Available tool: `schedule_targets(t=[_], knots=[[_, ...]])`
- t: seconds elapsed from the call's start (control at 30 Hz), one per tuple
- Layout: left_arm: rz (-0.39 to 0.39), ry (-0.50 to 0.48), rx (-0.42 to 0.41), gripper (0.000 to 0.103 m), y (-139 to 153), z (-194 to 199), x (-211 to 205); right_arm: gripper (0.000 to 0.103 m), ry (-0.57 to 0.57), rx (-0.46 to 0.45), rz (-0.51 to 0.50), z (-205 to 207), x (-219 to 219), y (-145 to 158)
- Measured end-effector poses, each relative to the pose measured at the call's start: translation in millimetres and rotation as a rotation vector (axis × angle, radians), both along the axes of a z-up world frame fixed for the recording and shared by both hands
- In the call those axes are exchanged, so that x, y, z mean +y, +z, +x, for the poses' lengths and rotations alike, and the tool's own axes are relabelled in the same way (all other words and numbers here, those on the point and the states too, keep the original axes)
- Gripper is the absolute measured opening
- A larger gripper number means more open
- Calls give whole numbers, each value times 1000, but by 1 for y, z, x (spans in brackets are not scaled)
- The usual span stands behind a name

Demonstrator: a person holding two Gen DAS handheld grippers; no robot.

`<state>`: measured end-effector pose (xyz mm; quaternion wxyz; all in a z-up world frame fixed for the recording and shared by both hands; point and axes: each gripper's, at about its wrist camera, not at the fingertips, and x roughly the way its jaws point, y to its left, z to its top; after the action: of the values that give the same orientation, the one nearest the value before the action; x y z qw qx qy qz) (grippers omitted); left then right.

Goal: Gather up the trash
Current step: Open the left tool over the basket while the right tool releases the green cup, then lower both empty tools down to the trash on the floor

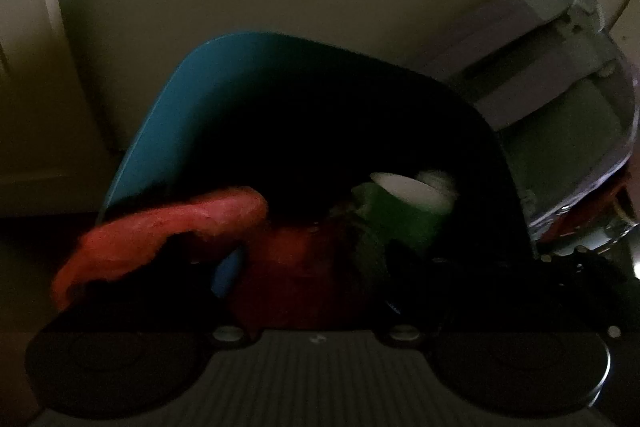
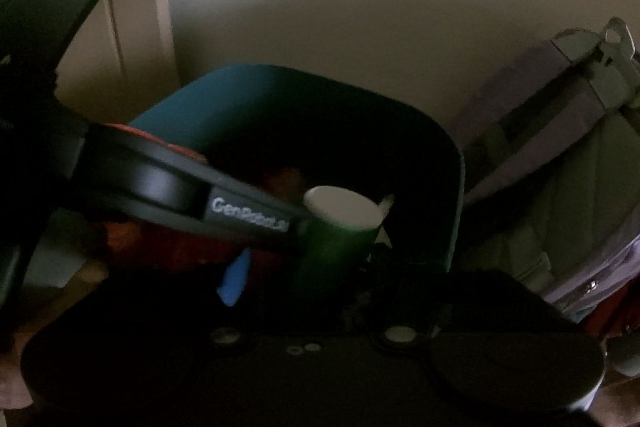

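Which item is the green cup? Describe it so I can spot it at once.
Find the teal bin standing against the pale wall, left of the grey backpack. At the bin's mouth sits the green cup: the only green item, white inside, beside red trash.

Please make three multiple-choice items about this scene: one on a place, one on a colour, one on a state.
1. Where is the grey backpack in relation to the teal bin, in both views?
A. inside it
B. to its right
C. to its left

2. What colour is the outer wall of the paper cup?
A. green
B. yellow
C. pink

3. In what state is the top of the bin?
A. closed by a lid
B. covered with a cloth
C. open, with things showing inside

Answers:
1 B: the backpack fills the right side of both views, beside the bin.
2 A: the cup's side is green under a white round end.
3 C: the cup and a red item show within the rim.
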<state>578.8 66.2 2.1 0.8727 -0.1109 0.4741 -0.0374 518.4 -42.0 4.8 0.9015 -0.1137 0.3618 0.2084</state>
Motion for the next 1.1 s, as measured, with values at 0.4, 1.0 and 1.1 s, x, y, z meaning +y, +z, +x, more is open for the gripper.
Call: schedule_targets(t=[0.4,1.0,1.1], knots=[[13,-17,-113,81,50,-58,-7,83,-2,-62,56,-53,-29,42],[157,-12,-228,82,88,-212,-16,95,27,-89,86,-196,-85,56],[186,-26,-236,89,80,-232,-20,96,19,-64,108,-214,-94,47]])
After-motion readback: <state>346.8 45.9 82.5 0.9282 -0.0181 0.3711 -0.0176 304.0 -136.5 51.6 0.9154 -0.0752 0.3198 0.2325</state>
